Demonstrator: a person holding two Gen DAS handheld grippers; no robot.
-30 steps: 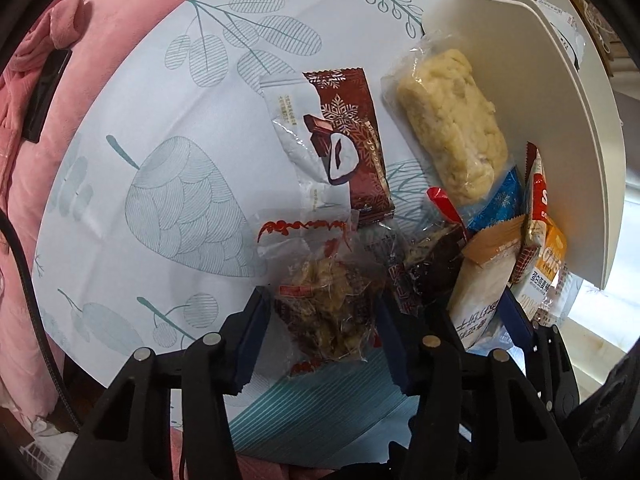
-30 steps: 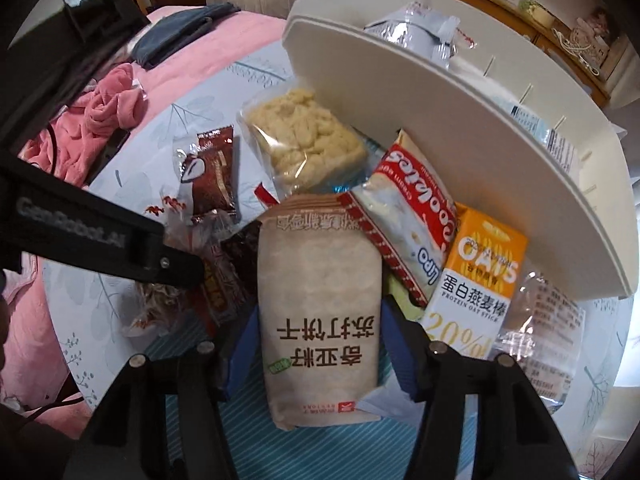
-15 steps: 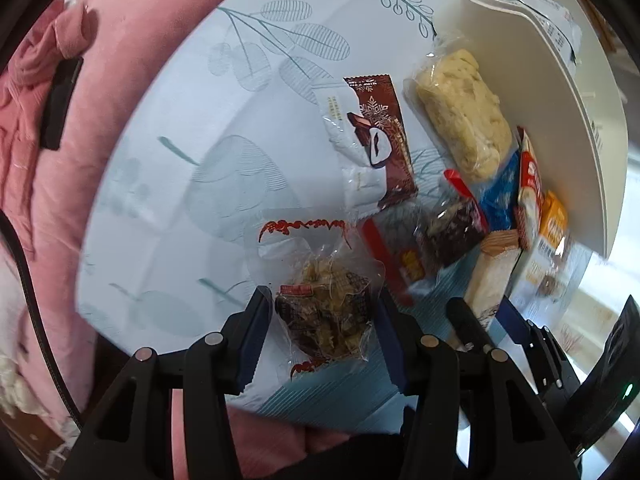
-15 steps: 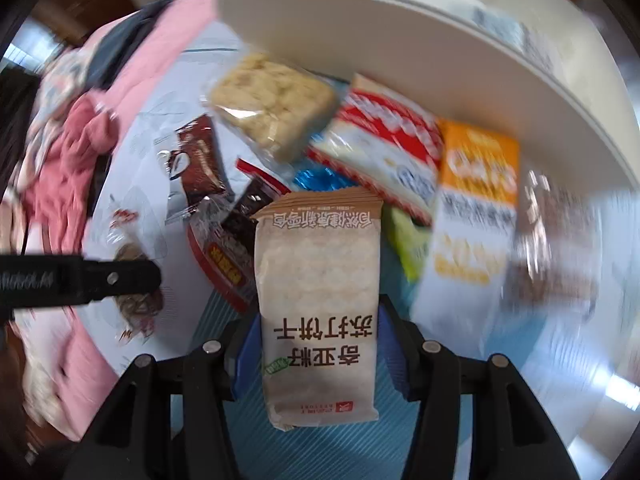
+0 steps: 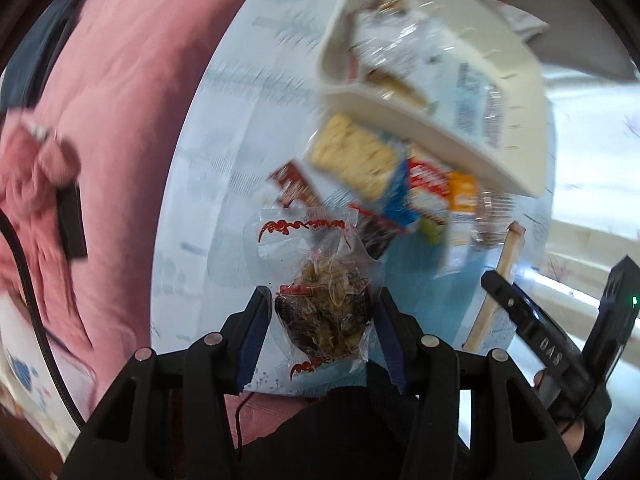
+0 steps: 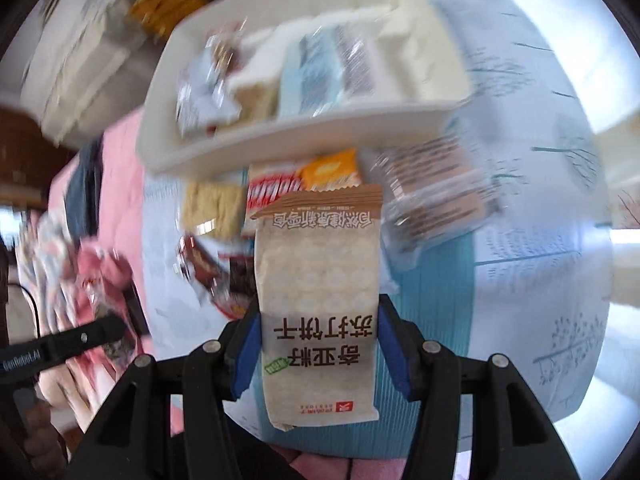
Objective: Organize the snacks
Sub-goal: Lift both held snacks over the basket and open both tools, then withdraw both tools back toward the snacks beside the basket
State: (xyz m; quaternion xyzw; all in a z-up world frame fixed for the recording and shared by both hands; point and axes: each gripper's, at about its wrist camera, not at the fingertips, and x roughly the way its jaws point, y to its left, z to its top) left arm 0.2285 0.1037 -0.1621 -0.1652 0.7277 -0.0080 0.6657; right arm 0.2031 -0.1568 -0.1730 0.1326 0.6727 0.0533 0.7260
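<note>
Left wrist: left tongs (image 5: 320,334) clamped on clear nut pack (image 5: 326,316). Right wrist: right tongs (image 6: 318,344) clamped on cracker pack (image 6: 318,300), above surface (image 6: 532,280); tray (image 6: 288,136) beyond.

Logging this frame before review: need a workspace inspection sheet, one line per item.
Surface: round table, leaf-print cloth.
Job's things: white organizer tray already holds packets; loose snack pile on the cloth beside it.
Clutter: pink fabric off the table's edge.
Grippers: left gripper shut on clear snack bag; right gripper shut on beige cracker pack; both packs look lifted.
Cables: black cable over the pink bedding.
Surroundings: wooden furniture behind the tray, blurred.
</note>
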